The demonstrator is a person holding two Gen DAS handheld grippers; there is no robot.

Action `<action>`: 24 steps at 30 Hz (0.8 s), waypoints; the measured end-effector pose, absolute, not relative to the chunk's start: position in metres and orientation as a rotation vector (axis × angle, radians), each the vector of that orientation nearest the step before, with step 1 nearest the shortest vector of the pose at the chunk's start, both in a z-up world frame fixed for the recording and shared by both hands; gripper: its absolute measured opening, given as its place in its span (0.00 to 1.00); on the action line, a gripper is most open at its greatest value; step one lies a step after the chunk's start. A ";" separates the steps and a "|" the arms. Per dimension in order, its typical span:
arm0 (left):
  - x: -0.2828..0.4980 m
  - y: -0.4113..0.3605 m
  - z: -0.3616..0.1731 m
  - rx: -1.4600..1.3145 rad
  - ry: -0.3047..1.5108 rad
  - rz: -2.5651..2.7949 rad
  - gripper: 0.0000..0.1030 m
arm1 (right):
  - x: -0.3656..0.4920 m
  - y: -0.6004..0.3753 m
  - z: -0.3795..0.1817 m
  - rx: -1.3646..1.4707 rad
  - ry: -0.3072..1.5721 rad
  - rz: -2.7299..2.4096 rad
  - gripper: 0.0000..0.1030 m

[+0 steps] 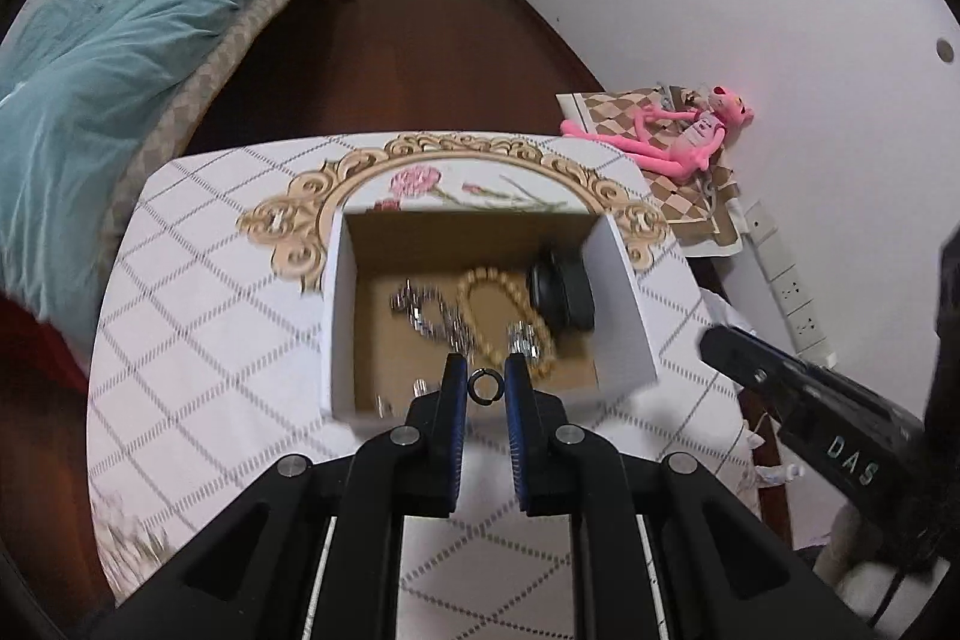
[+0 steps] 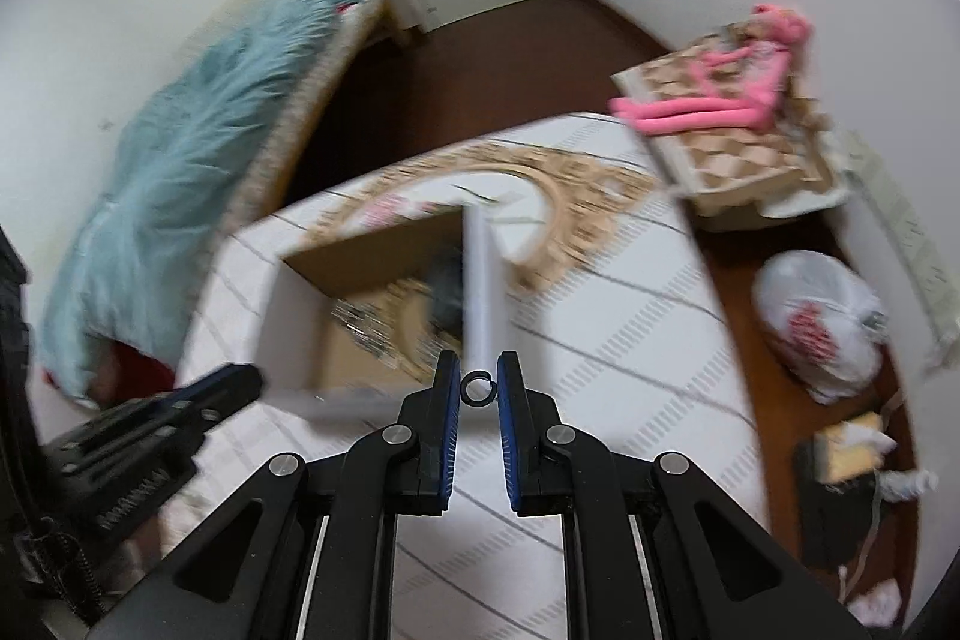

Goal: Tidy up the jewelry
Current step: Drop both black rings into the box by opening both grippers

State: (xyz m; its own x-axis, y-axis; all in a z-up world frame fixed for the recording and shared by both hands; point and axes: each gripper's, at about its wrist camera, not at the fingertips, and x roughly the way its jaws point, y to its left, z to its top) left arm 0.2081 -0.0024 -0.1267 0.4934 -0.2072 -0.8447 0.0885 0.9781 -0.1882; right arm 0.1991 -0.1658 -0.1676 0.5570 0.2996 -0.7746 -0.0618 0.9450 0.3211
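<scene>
"das" reads on right claw (image 1: 714, 346) body. both claws spread, holding nothing. jewelry (image 1: 474, 316) sits in box (image 1: 342, 328) just ahead of left claw (image 1: 486, 370); right view blurred, perhaps moving.

Right wrist view motion-blurred; box (image 2: 372, 292) contents unreadable. Left claw (image 1: 486, 370) hides box's near wall.

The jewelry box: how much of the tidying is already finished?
Mostly done, it seems. The box already holds a bead bracelet, a silver chain and a dark round case. Both the left gripper and right gripper are open and empty. No loose jewelry shows on the tablecloth.
</scene>
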 end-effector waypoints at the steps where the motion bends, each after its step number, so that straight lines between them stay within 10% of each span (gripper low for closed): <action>1: 0.218 0.001 -0.126 -0.125 1.053 -0.185 0.10 | 0.214 -0.161 -0.164 0.284 0.975 0.248 0.13; 13: 0.279 0.026 -0.131 -0.195 1.169 -0.143 0.14 | 0.325 -0.121 -0.183 0.305 1.257 0.381 0.13; 17: 0.281 0.034 -0.125 -0.179 1.138 -0.090 0.72 | 0.333 -0.119 -0.185 0.318 1.289 0.371 0.26; 24: 0.272 0.050 -0.122 -0.165 1.122 -0.016 0.80 | 0.330 -0.127 -0.176 0.292 1.265 0.322 0.34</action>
State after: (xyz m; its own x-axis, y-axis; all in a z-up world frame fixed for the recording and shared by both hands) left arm 0.2720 0.0502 -0.1217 0.4350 -0.0960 -0.8953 -0.0703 0.9876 -0.1400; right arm 0.3299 -0.1272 -0.1764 0.2676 0.3929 -0.8798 -0.0755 0.9188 0.3874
